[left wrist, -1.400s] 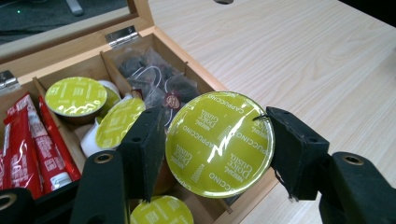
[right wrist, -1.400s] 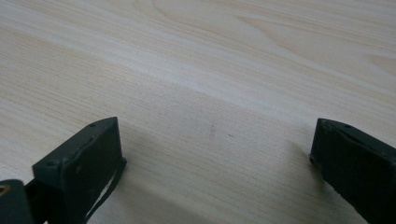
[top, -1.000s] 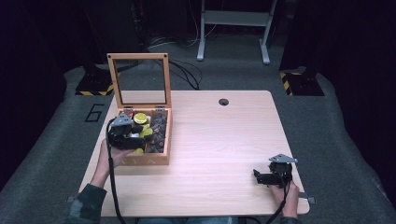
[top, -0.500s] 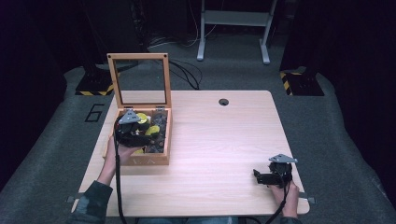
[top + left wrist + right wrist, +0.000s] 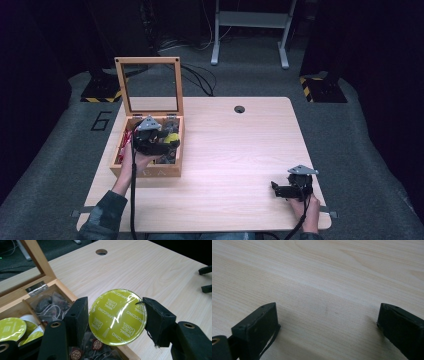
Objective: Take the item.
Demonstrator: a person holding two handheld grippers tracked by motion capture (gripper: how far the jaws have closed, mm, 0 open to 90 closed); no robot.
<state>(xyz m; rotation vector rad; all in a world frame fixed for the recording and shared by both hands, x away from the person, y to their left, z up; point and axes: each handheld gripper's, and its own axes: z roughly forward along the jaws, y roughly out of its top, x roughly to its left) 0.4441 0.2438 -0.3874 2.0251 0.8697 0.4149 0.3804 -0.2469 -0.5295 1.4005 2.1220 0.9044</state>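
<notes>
Several pods (image 5: 12, 328) and sachets (image 5: 50, 305) fill wooden box (image 5: 145, 171); left tool (image 5: 116, 317) grips capsule (image 5: 117, 317).

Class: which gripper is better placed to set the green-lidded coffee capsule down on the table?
Left: the left gripper grips the round green-lidded coffee capsule over the wooden box. The right gripper is open, far off.

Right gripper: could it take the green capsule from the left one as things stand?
Probably yes. The right gripper is open and empty, and bare table lies between it and the capsule, which the left gripper holds above the box edge, foil facing up.
</notes>
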